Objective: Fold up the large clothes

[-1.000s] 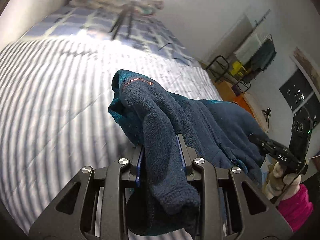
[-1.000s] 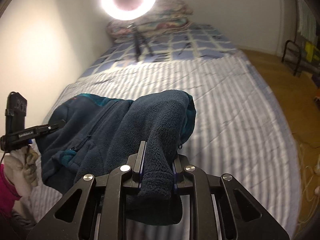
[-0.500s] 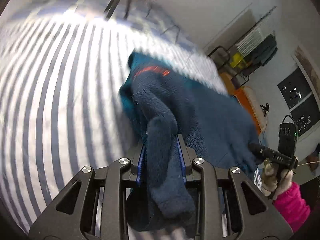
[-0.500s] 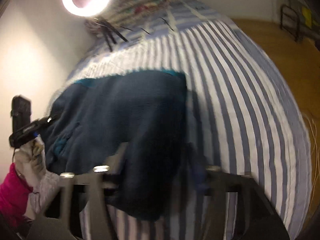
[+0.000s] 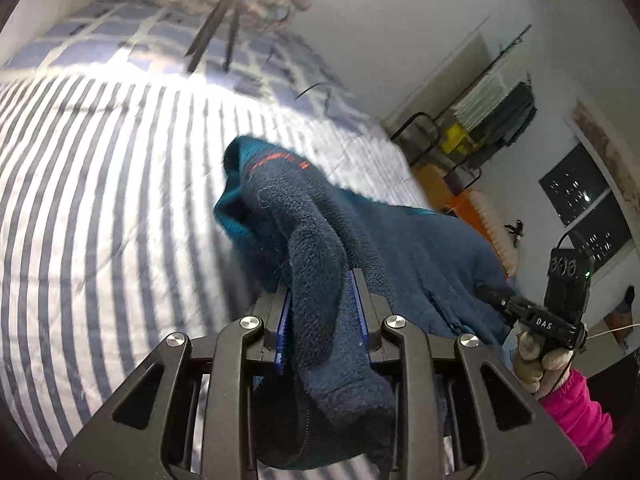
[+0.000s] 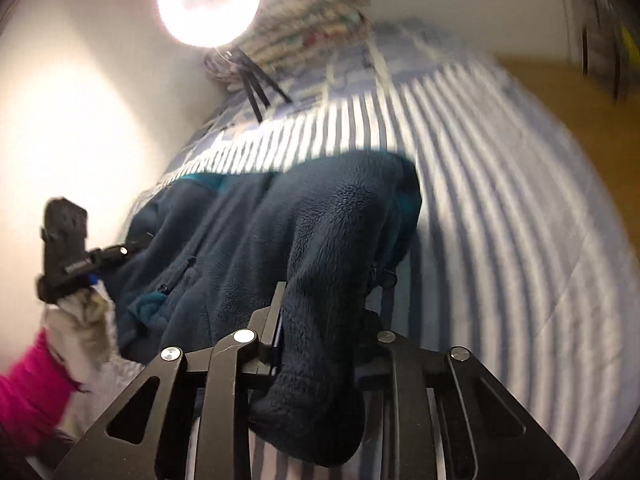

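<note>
Two claws, left claw [image 5: 322, 300] and right claw [image 6: 320, 316], grip one fleece jacket [image 5: 400, 248].

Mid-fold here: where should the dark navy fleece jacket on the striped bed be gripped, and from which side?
Judging by its pose, grip the dark navy fleece jacket at its thick bunched edge, coming from the near side; both the left gripper and right gripper pinch it there.

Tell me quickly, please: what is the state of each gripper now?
Left gripper: shut on the navy fleece jacket.
Right gripper: jaws have just been closing; shut on another fold of the jacket.
</note>
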Available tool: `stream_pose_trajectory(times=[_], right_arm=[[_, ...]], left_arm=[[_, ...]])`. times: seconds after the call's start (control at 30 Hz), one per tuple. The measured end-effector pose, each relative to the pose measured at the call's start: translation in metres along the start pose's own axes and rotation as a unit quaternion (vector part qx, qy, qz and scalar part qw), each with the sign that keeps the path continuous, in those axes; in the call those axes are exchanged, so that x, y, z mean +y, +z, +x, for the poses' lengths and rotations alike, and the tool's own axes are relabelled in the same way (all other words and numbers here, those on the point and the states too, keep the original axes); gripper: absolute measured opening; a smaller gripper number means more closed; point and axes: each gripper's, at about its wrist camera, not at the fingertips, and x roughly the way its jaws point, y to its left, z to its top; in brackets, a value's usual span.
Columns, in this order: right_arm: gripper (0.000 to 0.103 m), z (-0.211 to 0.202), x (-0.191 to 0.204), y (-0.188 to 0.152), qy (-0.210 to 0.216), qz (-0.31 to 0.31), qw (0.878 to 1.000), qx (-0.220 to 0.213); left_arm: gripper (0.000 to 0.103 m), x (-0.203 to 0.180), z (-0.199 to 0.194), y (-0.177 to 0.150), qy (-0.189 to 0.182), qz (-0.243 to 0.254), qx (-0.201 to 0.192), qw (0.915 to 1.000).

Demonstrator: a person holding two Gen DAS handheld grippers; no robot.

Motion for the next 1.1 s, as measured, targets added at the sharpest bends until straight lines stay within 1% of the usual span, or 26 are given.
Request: stream_pose_trajectory(times=[0.13, 0.2, 0.27, 0.4, 0.47, 0.57, 0.67, 0.77, 0.83, 0.87, 0.9, 0.97, 1.03, 1.07, 1.1], right_arm=[[0.021, -0.021, 0.014, 0.029, -0.049, -0.059, 0.996, -0.039], [0.021, -0.025, 0.015, 0.044, -0.065, -0.073, 0.994, -0.050], [0.021, -0.026, 0.012, 0.063, -0.082, -0.083, 0.991, -0.061], [0.021, -0.011, 0.003, 0.095, -0.119, -0.103, 0.984, -0.078], [0.021, 0.002, -0.001, 0.109, -0.134, -0.109, 0.982, -0.081], [0.021, 0.025, -0.010, 0.128, -0.171, -0.130, 0.973, -0.084], [0.020, 0.041, -0.023, 0.142, -0.202, -0.134, 0.966, -0.085], [0.020, 0.054, -0.032, 0.149, -0.236, -0.154, 0.956, -0.081], [0.020, 0.068, -0.045, 0.153, -0.247, -0.147, 0.955, -0.077], [0.020, 0.076, -0.050, 0.155, -0.252, -0.146, 0.954, -0.071], [0.020, 0.088, -0.060, 0.151, -0.266, -0.144, 0.951, -0.057], [0.021, 0.103, -0.075, 0.145, -0.290, -0.132, 0.947, -0.033], [0.023, 0.110, -0.088, 0.139, -0.294, -0.111, 0.949, -0.018], [0.026, 0.110, -0.097, 0.137, -0.288, -0.091, 0.953, -0.014], [0.035, 0.107, -0.102, 0.136, -0.285, -0.077, 0.955, -0.015]], left_arm=[[0.025, -0.016, 0.006, 0.020, -0.001, 0.019, -0.026, 0.9995], [0.025, -0.024, 0.012, 0.032, 0.002, 0.031, -0.048, 0.9984], [0.025, -0.030, 0.025, 0.046, 0.009, 0.039, -0.056, 0.9976], [0.025, -0.039, 0.048, 0.072, 0.025, 0.052, -0.090, 0.9943], [0.025, -0.038, 0.062, 0.080, 0.032, 0.049, -0.098, 0.9934], [0.025, -0.031, 0.091, 0.090, 0.033, 0.031, -0.097, 0.9942], [0.025, -0.029, 0.120, 0.094, 0.032, 0.021, -0.094, 0.9948], [0.025, -0.034, 0.146, 0.092, 0.044, 0.039, -0.087, 0.9944], [0.025, -0.031, 0.164, 0.086, 0.058, 0.052, -0.079, 0.9938], [0.025, -0.026, 0.170, 0.082, 0.059, 0.048, -0.071, 0.9946], [0.025, -0.018, 0.176, 0.077, 0.057, 0.039, -0.064, 0.9956], [0.026, -0.008, 0.178, 0.076, 0.045, 0.018, -0.059, 0.9971], [0.031, -0.005, 0.182, 0.078, 0.047, 0.013, -0.047, 0.9977], [0.031, -0.005, 0.183, 0.077, 0.049, 0.012, -0.044, 0.9977], [0.034, -0.005, 0.183, 0.076, 0.051, 0.012, -0.042, 0.9977]])
